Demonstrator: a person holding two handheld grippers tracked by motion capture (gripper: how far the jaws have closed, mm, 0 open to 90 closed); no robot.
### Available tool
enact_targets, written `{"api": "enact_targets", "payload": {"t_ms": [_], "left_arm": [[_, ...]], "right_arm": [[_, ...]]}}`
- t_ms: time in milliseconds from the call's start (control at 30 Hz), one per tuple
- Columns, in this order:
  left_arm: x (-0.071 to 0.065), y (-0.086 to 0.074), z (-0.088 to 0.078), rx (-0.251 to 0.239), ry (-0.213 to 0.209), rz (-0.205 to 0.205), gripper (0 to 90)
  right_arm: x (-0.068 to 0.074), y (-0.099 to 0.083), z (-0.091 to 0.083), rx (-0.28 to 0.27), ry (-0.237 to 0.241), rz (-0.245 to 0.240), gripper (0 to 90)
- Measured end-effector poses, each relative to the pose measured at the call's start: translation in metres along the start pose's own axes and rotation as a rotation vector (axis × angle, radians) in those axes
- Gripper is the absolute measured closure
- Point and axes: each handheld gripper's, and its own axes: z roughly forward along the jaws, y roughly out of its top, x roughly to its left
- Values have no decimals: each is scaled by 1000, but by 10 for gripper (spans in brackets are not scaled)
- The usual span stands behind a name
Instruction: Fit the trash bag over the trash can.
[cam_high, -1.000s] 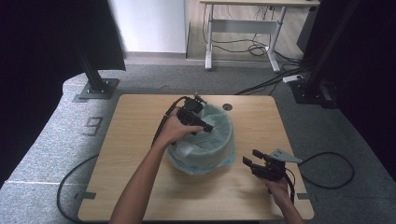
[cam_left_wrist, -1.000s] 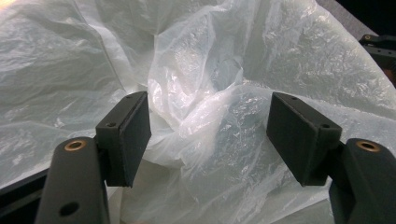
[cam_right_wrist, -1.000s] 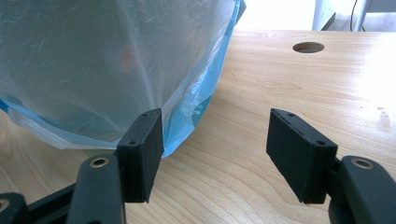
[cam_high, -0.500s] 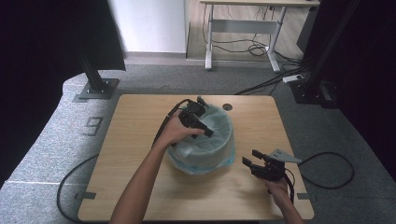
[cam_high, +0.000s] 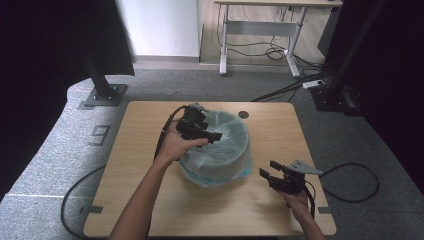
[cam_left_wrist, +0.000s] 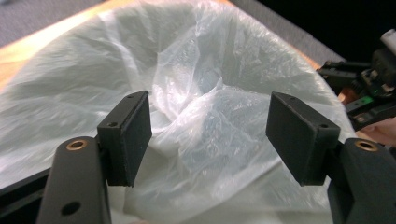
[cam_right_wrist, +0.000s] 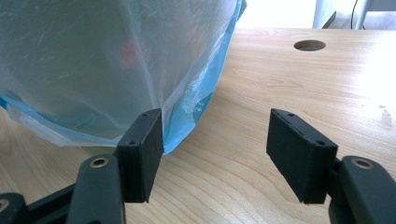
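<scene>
The thin plastic bag (cam_high: 220, 150) lining a bin in the middle of the table (cam_high: 150, 125) looks light, limp and slippery, best pinched at its folded-over rim. The left gripper (cam_high: 212, 136) hovers over its mouth with jaws wide and empty, and the right gripper (cam_high: 266, 174) stands equally spread beside its base. The bin under the bag is hidden, and so is the bag's bottom.

Bin (cam_high: 220, 160) upright mid-table – translucent bag liner (cam_high: 227, 135) draped over rim, crumpled inside.
</scene>
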Motion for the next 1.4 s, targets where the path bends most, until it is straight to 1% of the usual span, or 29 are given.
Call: {"api": "enact_targets", "payload": {"t_ms": [133, 300, 533, 600, 733, 800, 933, 1033, 1067, 1133, 1200, 1400], "left_arm": [[2, -11, -15, -29, 3, 6, 308], [3, -24, -30, -59, 8, 15, 305], [5, -48, -51, -126, 17, 5, 305], [6, -53, -55, -147, 16, 1, 305], [7, -63, -62, -167, 30, -2, 306], [9, -69, -64, -177, 25, -10, 306], [13, -82, -68, -184, 34, -23, 306], [16, -91, -71, -183, 50, -28, 306], [17, -94, -72, -182, 52, -33, 306], [20, -100, -74, -183, 41, -45, 305], [22, -107, -75, -181, 50, -54, 304], [30, -126, -77, -184, 56, -80, 304]], "right_arm": [[0, -1, 1, 6, -4, 0, 356], [0, -2, 1, 9, -10, 3, 356], [0, -2, 1, 9, -16, 5, 356], [0, -2, 1, 11, -16, 3, 356], [1, -3, 2, 15, -17, 1, 356], [1, -3, 2, 17, -19, 0, 356], [0, -4, 3, 18, -22, -1, 356], [0, -4, 2, 18, -24, 1, 356], [0, -4, 2, 17, -24, 1, 355], [-1, -4, 2, 18, -25, 2, 356], [-1, -4, 3, 19, -25, 3, 356], [0, -5, 4, 24, -26, -1, 355]]}}
